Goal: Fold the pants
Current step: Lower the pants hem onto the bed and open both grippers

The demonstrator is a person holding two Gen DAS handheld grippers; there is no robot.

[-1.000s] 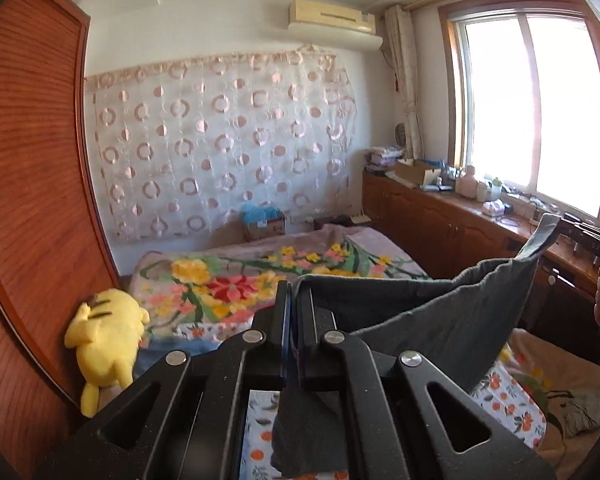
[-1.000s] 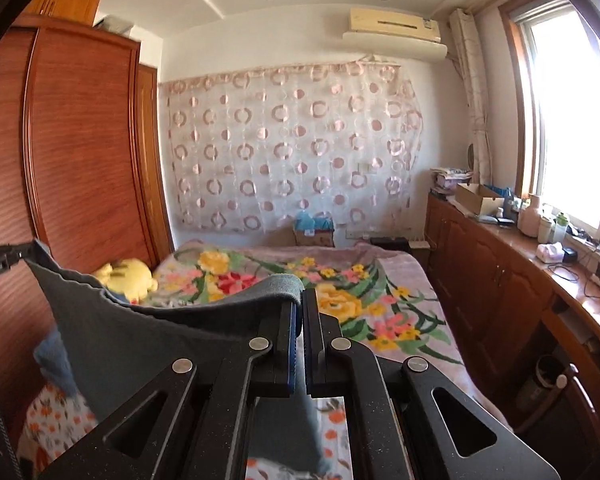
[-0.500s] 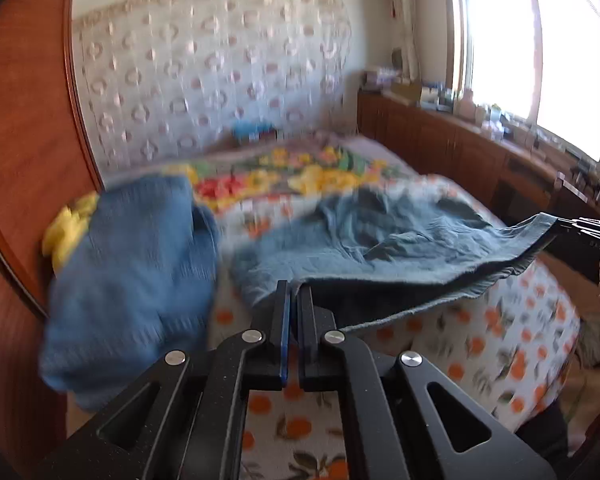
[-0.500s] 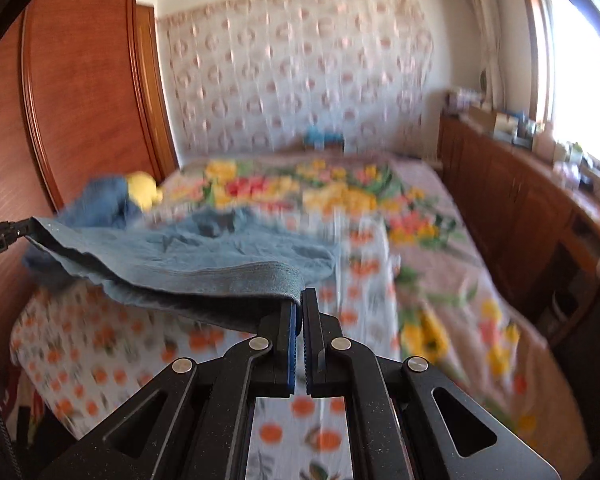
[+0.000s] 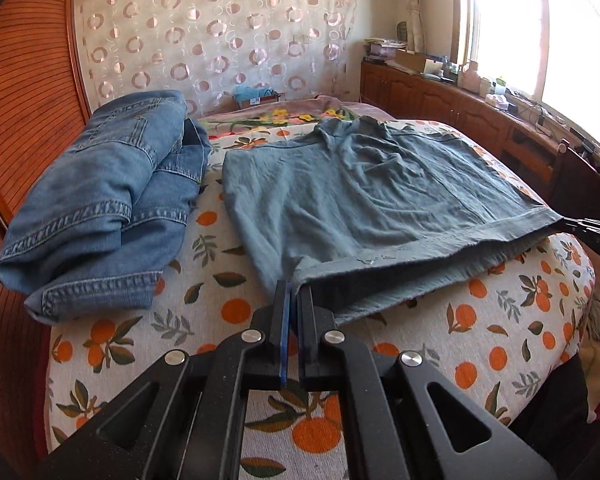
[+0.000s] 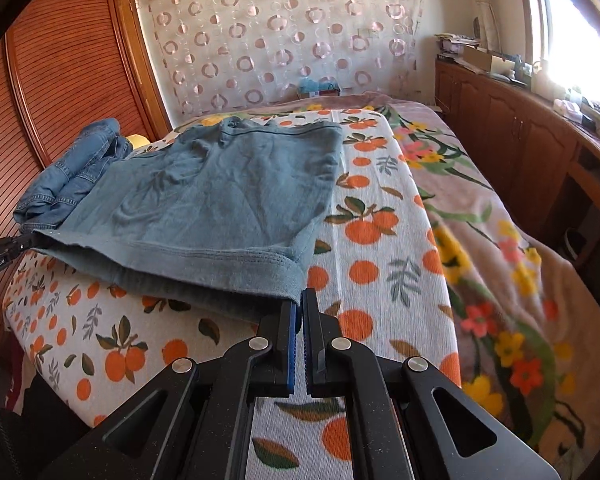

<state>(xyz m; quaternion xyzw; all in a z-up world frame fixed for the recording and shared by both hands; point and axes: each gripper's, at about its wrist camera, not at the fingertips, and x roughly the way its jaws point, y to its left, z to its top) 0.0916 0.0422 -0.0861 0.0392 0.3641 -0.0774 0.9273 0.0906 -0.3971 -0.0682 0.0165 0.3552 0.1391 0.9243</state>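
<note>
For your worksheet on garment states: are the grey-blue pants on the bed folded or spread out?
Spread out: the grey-blue pants lie flat on the orange-print sheet, with the near hem stretched between both hand-held grippers.

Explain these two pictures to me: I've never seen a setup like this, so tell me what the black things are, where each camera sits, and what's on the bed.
There is no robot here. A person holds a black two-finger gripper in each hand, and a fisheye camera on each one looks forward along its fingers.

One picture comes from the left gripper, the other from the right gripper. Each also shows the other gripper at the edge of its frame.

Both look at a bed covered with an orange-print sheet. On it lie grey-blue pants, spread flat, and beside them, toward the wardrobe, a heap of jeans.

Each gripper's jaws are shut on one near corner of the pants' hem, which is stretched between them, slightly raised above the sheet.
</note>
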